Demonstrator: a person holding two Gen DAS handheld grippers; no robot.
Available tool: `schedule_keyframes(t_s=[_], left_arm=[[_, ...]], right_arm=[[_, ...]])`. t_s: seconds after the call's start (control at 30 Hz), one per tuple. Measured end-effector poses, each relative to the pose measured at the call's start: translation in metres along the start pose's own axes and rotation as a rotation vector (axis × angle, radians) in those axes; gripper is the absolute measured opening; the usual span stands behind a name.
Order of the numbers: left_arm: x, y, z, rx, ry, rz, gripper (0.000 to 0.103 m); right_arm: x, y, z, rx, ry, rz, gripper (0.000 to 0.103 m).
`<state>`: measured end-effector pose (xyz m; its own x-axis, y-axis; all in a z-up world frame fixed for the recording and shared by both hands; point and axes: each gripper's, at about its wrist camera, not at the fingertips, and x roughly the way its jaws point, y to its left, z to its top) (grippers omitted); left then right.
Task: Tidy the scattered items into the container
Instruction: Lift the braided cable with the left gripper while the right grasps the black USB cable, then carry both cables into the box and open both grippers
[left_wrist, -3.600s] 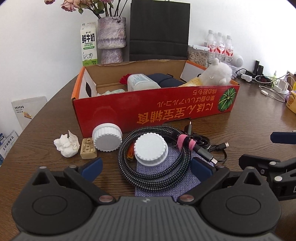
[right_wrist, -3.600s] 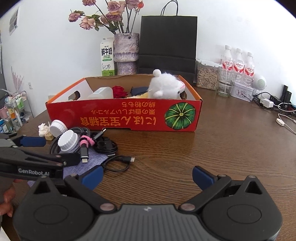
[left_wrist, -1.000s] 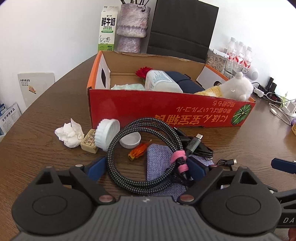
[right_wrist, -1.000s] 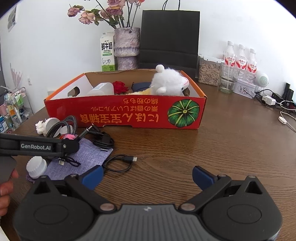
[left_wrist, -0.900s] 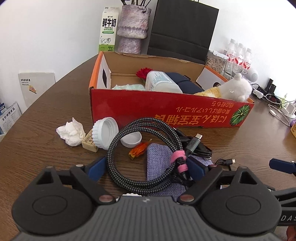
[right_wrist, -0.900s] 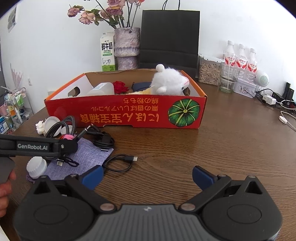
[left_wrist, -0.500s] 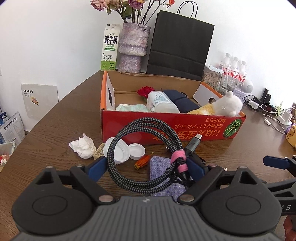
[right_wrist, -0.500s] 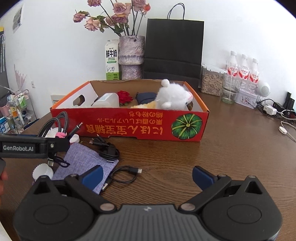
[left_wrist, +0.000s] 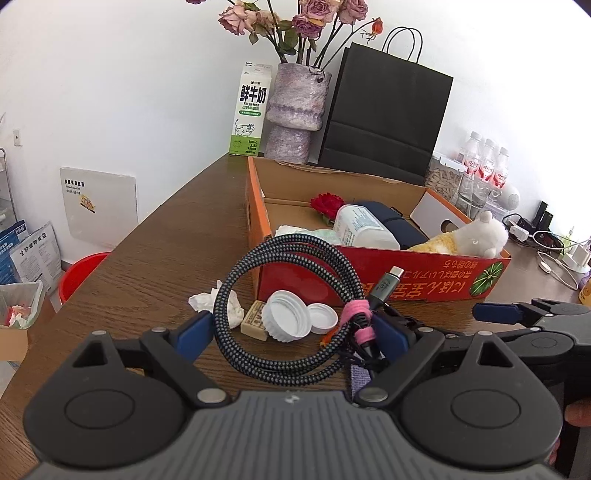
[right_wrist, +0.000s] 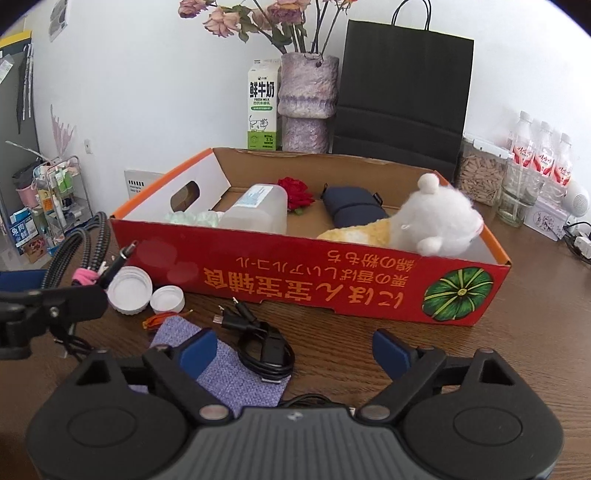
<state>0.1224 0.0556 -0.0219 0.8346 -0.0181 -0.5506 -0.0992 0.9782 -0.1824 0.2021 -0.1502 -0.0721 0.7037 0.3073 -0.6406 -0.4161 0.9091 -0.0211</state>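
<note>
Before the red box (right_wrist: 295, 284), left tongs (left_wrist: 295, 332) pinch the braided cable (left_wrist: 295, 280); right tongs (right_wrist: 295, 350), spread, have just been narrowing above a black cord (right_wrist: 266, 347).

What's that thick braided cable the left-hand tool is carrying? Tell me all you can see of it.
The braided cable is a thick cord in black-and-grey woven sleeving, wound into a round coil of several loops and bound at one side by a pink strap. A grey metal plug sticks up beside the strap. The left gripper holds the coil across its width, lifted clear of the table, in front of the red box.
</note>
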Motion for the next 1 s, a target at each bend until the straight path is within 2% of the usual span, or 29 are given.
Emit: schedule_keyframes(t_s=[0.07,0.13,0.2,0.27,0.33,0.37,0.67,1.0], left_arm=[[0.0,0.004,0.0,-0.005,-0.004,0.0,0.092],[0.001,0.008,0.001,-0.007,-0.005,-0.001,0.092],[0.002,0.01,0.001,-0.007,-0.005,-0.002,0.092],[0.004,0.01,0.0,-0.007,-0.002,-0.007,0.092],[0.006,0.011,0.0,-0.009,0.001,-0.012,0.092],[0.006,0.011,0.0,-0.009,0.001,-0.014,0.092],[0.005,0.01,-0.001,-0.01,-0.006,-0.024,0.092],[0.001,0.006,0.002,0.001,-0.024,-0.036,0.092]], right_arm=[[0.007,0.002,-0.002,-0.003,0.011,0.002,0.083],[0.013,0.004,-0.004,-0.005,0.023,0.003,0.072],[0.013,0.002,-0.006,0.016,0.014,0.011,0.071],[0.011,0.0,-0.008,0.035,0.01,0.026,0.065],[0.009,-0.002,-0.008,0.048,0.003,0.061,0.042],[0.008,-0.002,-0.008,0.047,-0.001,0.067,0.037],[-0.002,-0.002,-0.011,0.043,-0.044,0.053,0.035],[-0.017,-0.004,-0.01,0.042,-0.088,0.067,0.029]])
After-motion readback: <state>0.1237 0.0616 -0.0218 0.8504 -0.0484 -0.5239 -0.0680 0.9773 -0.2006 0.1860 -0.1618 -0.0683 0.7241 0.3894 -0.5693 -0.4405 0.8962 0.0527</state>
